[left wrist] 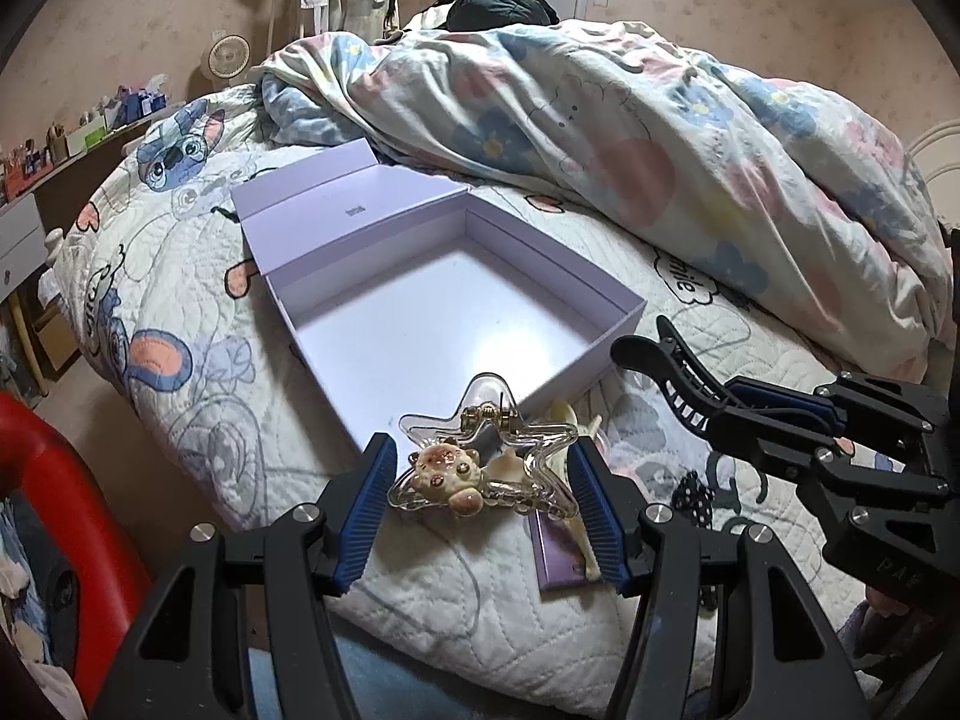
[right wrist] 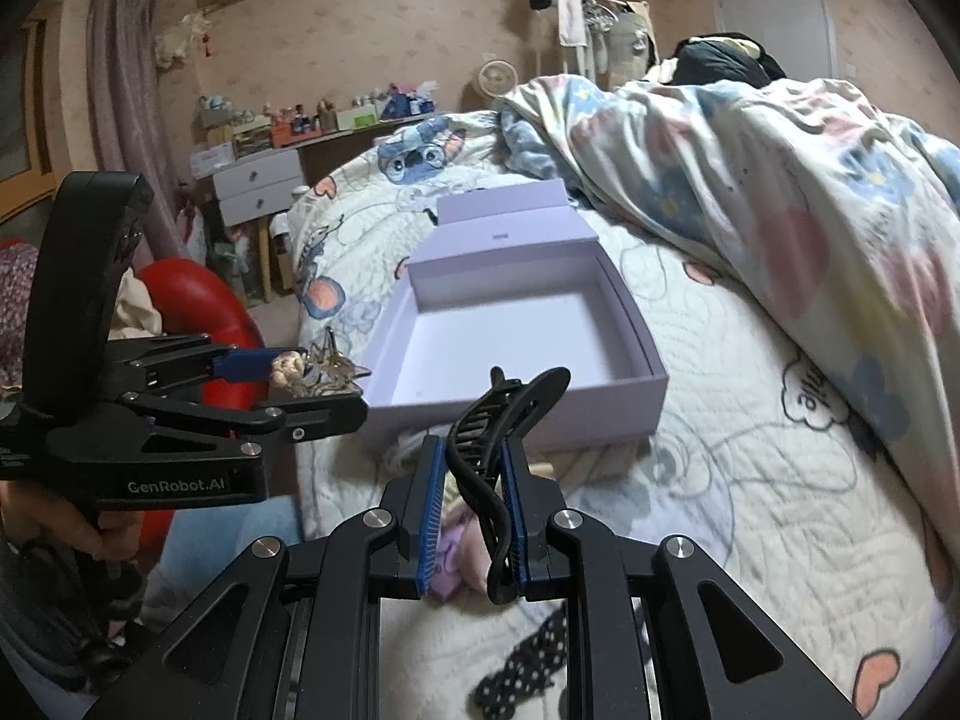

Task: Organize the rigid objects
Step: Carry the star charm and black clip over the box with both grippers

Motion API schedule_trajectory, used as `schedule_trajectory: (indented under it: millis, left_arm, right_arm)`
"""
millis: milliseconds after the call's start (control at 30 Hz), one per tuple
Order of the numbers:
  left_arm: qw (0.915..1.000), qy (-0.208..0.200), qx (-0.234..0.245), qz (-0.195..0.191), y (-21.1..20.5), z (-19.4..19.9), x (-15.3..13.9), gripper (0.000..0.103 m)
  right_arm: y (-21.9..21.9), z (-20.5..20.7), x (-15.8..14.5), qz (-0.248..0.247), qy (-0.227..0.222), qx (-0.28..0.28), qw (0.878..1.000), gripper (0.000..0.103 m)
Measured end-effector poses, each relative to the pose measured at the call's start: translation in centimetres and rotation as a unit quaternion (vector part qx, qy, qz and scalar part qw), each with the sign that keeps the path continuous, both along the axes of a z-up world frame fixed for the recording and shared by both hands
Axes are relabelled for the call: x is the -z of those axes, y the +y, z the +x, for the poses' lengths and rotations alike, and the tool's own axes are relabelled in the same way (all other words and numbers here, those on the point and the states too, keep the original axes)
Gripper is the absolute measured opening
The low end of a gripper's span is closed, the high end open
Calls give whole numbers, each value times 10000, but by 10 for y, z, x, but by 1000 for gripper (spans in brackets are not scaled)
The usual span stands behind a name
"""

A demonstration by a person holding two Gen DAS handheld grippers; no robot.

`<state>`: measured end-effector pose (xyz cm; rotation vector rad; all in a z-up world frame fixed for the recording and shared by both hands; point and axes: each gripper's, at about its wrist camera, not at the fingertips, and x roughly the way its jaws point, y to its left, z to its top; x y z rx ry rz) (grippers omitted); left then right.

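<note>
A: Left tongs [left wrist: 483, 495] status?
B: Clenched on the clear star-shaped hair clip [left wrist: 480, 456], the one with a cream bear charm. Blue pads [left wrist: 375, 498] press both sides. Bottom centre of the left wrist frame, held above the quilted bed cover [left wrist: 180, 276].
A: Right tongs [right wrist: 474, 510]?
B: Clamped tight on the black claw clip [right wrist: 492, 438]. Its toothed end sticks up past the fingertips, bottom centre of the right wrist frame; in the left view it sits at right of centre.
A: Box?
B: Lilac box [left wrist: 432, 312] open on the bed, lid [left wrist: 324, 198] folded back, mid-frame in both views. Nothing visible inside it. Both clips sit in front of its near wall, not over the interior.
A: Anything else loose?
B: A purple flat item [left wrist: 555, 558] and a cream piece under the left tongs, a polka-dot black fabric piece [right wrist: 522, 672] at the bottom of the right view. Rumpled floral duvet [left wrist: 660, 138] fills the upper right.
</note>
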<state>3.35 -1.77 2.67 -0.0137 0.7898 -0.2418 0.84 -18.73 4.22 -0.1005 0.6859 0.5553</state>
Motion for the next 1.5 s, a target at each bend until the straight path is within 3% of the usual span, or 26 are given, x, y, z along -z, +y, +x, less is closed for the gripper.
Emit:
schedule_trajectory:
  millis: [700, 933, 1500]
  left_arm:
    - [9995, -248, -118, 137, 12, 73, -19, 59]
    - [9995, -132, -190, 219, 23, 103, -13, 59]
    - [9977, 170, -372, 540, 37, 167, 16, 59]
  right_arm:
    - [25, 72, -12, 29, -333, -517, 9981, 19]
    - [35, 98, -14, -7, -449, -673, 9967, 19]
    - [62, 170, 2, -232, -209, -799, 9963, 19]
